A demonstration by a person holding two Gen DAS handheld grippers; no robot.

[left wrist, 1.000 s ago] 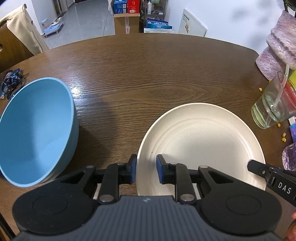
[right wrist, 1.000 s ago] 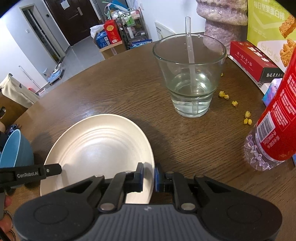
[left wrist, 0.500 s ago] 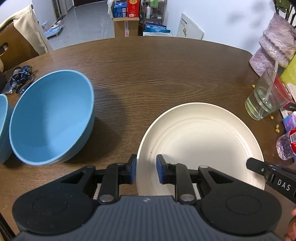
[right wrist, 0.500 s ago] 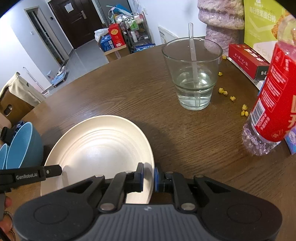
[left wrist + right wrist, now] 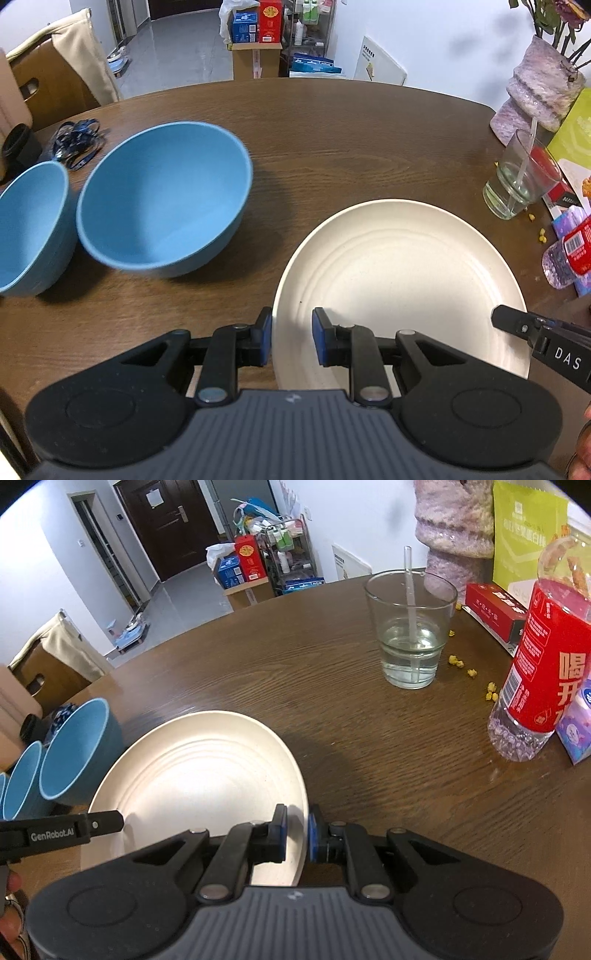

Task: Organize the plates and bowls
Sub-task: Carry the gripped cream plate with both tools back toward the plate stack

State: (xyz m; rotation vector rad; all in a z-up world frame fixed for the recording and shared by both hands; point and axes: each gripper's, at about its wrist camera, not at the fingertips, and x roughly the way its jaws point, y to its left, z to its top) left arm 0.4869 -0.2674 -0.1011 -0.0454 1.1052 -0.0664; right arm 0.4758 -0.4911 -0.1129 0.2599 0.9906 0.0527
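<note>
Both grippers on the cream plate (image 5: 399,280), which sits near the front edge of the bench (image 5: 332,147); whether it is lifted clear of the wood or resting on it cannot be told. Left gripper (image 5: 291,341): fingers narrow, straddling the plate's left rim, one pad outside and one over the inner face; a gap shows at the inner pad, so a firm clamp is not certain. Right gripper (image 5: 295,832): fingers closed to a slit on the right rim, apparently gripping. Large blue bowl (image 5: 162,199) lies to the left of the plate, close but apart; a smaller blue bowl (image 5: 29,229) lies beside it, further left. Glass with straw (image 5: 410,631) and red-labelled bottle (image 5: 532,679) stand on the right, well apart from the plate. Judgement: step in hand is a two-sided carry of the plate. To do it well: keep both rims level, move the two grippers together so the plate is not twisted, keep the left rim off the large bowl
</note>
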